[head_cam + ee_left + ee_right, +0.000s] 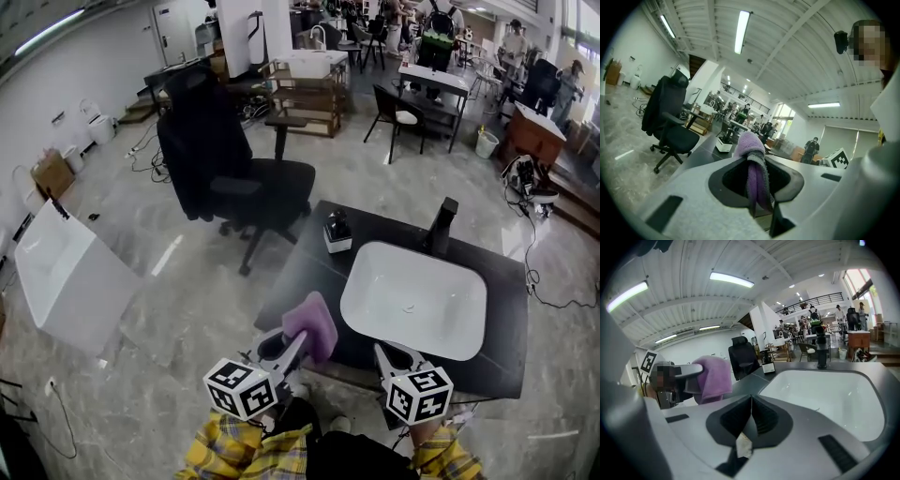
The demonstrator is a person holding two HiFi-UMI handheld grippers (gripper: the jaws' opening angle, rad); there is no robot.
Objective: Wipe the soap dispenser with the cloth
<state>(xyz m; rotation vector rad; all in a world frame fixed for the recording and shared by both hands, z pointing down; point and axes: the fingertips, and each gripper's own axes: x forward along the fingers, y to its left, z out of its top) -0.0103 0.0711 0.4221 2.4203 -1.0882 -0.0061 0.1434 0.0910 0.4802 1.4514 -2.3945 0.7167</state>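
Where the floor runs out at far left: a spare white sink [66,272] lies tilted on the pale tiles, well apart from the work table.
Office chair: black [234,169], on the floor just left of the table, seat turned toward it.
Left gripper: [289,345] held low over the table's near-left corner; in its own view [757,187] the jaws are clamped on the cloth.
Cloth: purple [312,325], folded. One end is pinched between the left jaws and the rest stands up above them as a rounded bunch [751,150]. It is clear of the tabletop and well short of the dispenser. The right gripper view also shows it [712,376], hanging from the left gripper.
Soap dispenser: dark pump bottle with a white label [337,231], upright on the table near its far-left corner and just left of the basin. Nothing touches it. It shows small past the cloth [723,144] and beside the basin rim [768,365].
Table: dark top [305,272], carrying the dispenser, basin and faucet.
Right gripper: [384,353] over the near edge of the table, in front of the basin. Its jaws are pressed together with nothing between them [751,420].
Basin: white, rounded rectangle [412,298], set into the tabletop.
Faucet: black [441,225], upright behind the basin.
Sleeves: yellow plaid [234,450], behind the marker cubes.
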